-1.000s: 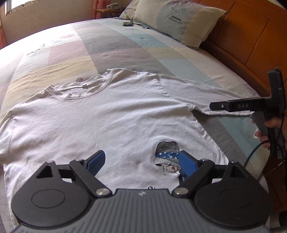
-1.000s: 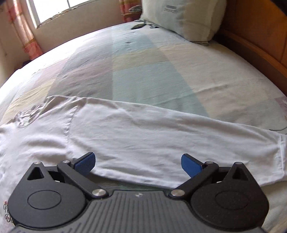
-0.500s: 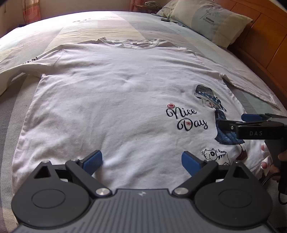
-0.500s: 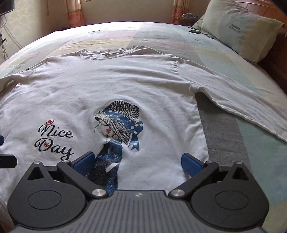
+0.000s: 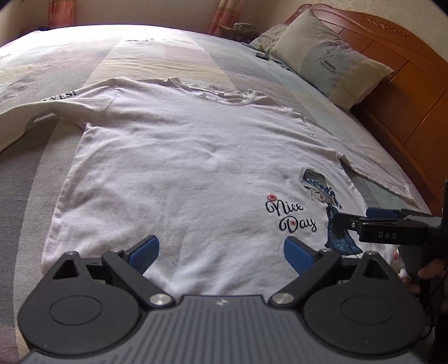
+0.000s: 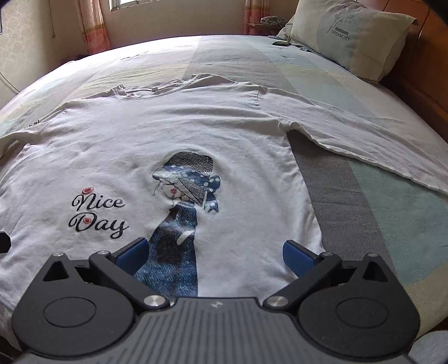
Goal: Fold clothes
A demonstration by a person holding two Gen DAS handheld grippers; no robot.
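A white long-sleeved shirt [image 5: 182,168] lies flat and front up on the bed, with both sleeves spread out to the sides. Its lower right carries a "Nice Day" print [image 6: 95,215] beside a girl in a blue hat. My left gripper [image 5: 221,250] hovers open over the hem at the shirt's lower middle, nothing between its blue pads. My right gripper [image 6: 215,254] is open above the hem over the girl's blue skirt; the left wrist view shows it from the side [image 5: 378,221], with a hand on its handle. The right sleeve [image 6: 364,151] stretches toward the headboard.
A striped pastel bedcover [image 5: 168,56] lies under the shirt. A pillow [image 5: 330,58] leans on the wooden headboard [image 5: 406,92] at the far right, with a small dark object [image 6: 280,43] beside it. Curtains and a window [image 6: 134,2] stand behind the bed.
Both grippers moved from the shirt's chest and right sleeve to its lower hem, so the whole shirt front now shows. Both stayed open.
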